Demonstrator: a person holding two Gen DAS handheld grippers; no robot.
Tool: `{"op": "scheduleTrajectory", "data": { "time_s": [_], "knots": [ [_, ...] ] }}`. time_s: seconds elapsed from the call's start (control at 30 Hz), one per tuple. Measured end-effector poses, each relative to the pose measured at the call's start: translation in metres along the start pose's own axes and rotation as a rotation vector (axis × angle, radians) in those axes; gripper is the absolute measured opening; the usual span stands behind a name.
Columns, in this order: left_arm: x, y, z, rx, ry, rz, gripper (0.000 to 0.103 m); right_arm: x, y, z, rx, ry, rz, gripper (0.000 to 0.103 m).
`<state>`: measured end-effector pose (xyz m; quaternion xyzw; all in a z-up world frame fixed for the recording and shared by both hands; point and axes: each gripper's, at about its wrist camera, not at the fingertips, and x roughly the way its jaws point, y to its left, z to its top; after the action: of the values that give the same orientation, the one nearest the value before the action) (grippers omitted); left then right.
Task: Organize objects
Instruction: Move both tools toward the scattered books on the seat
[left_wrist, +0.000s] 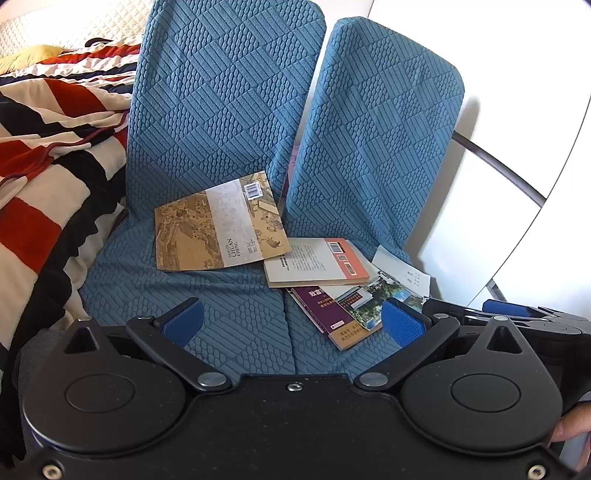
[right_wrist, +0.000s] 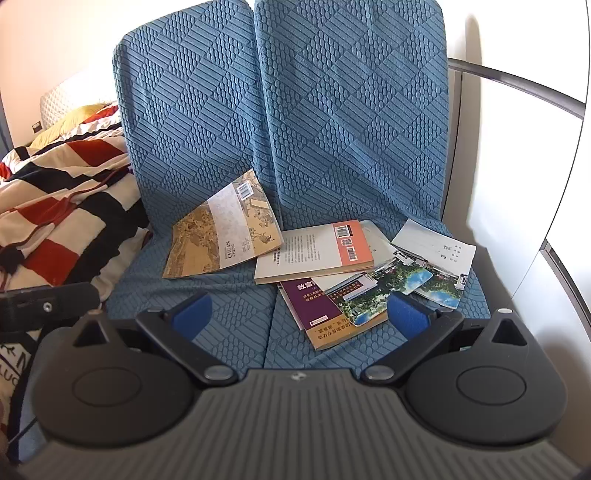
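Several books lie scattered on a blue textured sofa seat (right_wrist: 229, 332). A tan book with old map art (left_wrist: 218, 225) (right_wrist: 221, 236) leans against the left backrest. A white and orange book (left_wrist: 314, 262) (right_wrist: 314, 251) lies to its right, partly on a purple book (left_wrist: 325, 310) (right_wrist: 314, 310). A book with a building and pool photo (left_wrist: 373, 299) (right_wrist: 369, 291) overlaps them, and a pale booklet (right_wrist: 436, 266) lies furthest right. My left gripper (left_wrist: 291, 321) and my right gripper (right_wrist: 299, 314) are both open and empty, hovering above the seat's front, short of the books.
A red, black and cream striped blanket (left_wrist: 48, 177) (right_wrist: 62, 206) is heaped on a bed to the left of the sofa. White cabinet panels (right_wrist: 517, 184) with a grey rail stand to the right. The right gripper's body (left_wrist: 517, 314) shows at the left wrist view's right edge.
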<state>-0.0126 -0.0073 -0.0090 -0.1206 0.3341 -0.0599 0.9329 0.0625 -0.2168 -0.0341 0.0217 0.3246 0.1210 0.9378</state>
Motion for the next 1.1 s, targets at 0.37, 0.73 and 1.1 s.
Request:
{"op": "scheduleTrajectory", "data": {
  "time_s": [0.37,0.73,1.1],
  "knots": [
    [-0.0008,-0.0019,0.0003,-0.012,0.010,-0.007,0.103,-0.0007,0.0000,0.0000,0.001,0.001,0.004,0.103],
    [-0.0005,-0.0038,-0.0030,-0.017,0.021,-0.017,0.103,-0.0019,0.0010,-0.0013,0.000,0.001,-0.001,0.103],
    [0.0037,-0.0072,0.0048,-0.031,0.004,-0.041,0.103,0.0069,-0.0042,0.0023,0.015,0.010,-0.021,0.103]
  ]
}}
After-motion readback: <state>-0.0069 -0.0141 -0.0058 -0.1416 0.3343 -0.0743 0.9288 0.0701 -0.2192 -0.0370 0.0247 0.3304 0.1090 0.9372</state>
